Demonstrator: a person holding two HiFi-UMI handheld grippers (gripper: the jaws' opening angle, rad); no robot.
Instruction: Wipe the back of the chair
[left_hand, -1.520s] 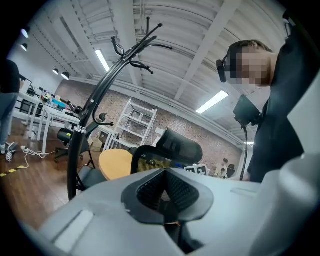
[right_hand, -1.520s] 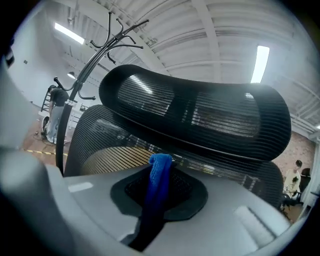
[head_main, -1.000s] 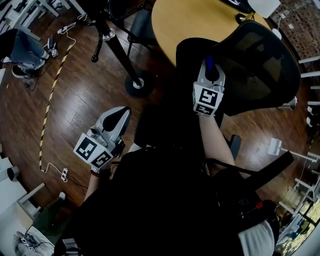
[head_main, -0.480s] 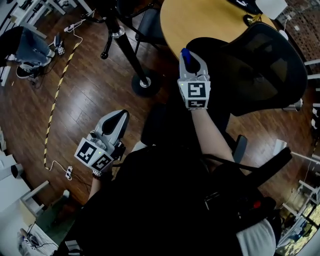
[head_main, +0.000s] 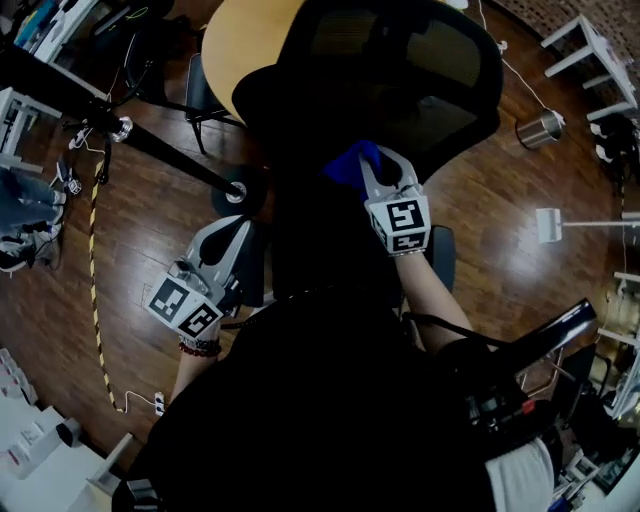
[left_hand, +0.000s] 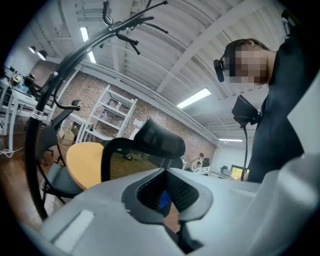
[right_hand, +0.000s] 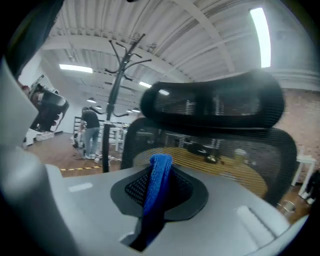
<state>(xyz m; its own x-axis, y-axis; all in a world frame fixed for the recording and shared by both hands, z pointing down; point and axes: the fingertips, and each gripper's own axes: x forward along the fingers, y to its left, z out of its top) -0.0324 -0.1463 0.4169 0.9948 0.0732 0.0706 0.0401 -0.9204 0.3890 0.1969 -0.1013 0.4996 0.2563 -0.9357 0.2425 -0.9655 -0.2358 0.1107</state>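
Observation:
A black mesh office chair (head_main: 400, 70) stands right in front of me, its back facing me. My right gripper (head_main: 385, 165) is shut on a blue cloth (head_main: 350, 165) and holds it against the lower part of the chair's back. In the right gripper view the blue cloth (right_hand: 157, 190) sticks up between the jaws of the right gripper (right_hand: 160, 172), close to the mesh back (right_hand: 225, 150) and under the headrest (right_hand: 210, 105). My left gripper (head_main: 225, 245) hangs lower at the left, away from the chair, jaws together on nothing. The left gripper (left_hand: 164, 192) looks toward the chair (left_hand: 125, 160) from the side.
A round wooden table (head_main: 235, 50) lies behind the chair. A black coat stand's pole (head_main: 150, 145) and base (head_main: 237, 190) are at the left. A yellow-black cable (head_main: 95, 270) runs over the wooden floor. A metal bin (head_main: 540, 128) stands at the right. A person (right_hand: 91, 132) stands far off.
The right gripper has carried the blue cloth from the chair's left edge onto the lower middle of its back. My view has swung to face the chair. The left gripper stays low.

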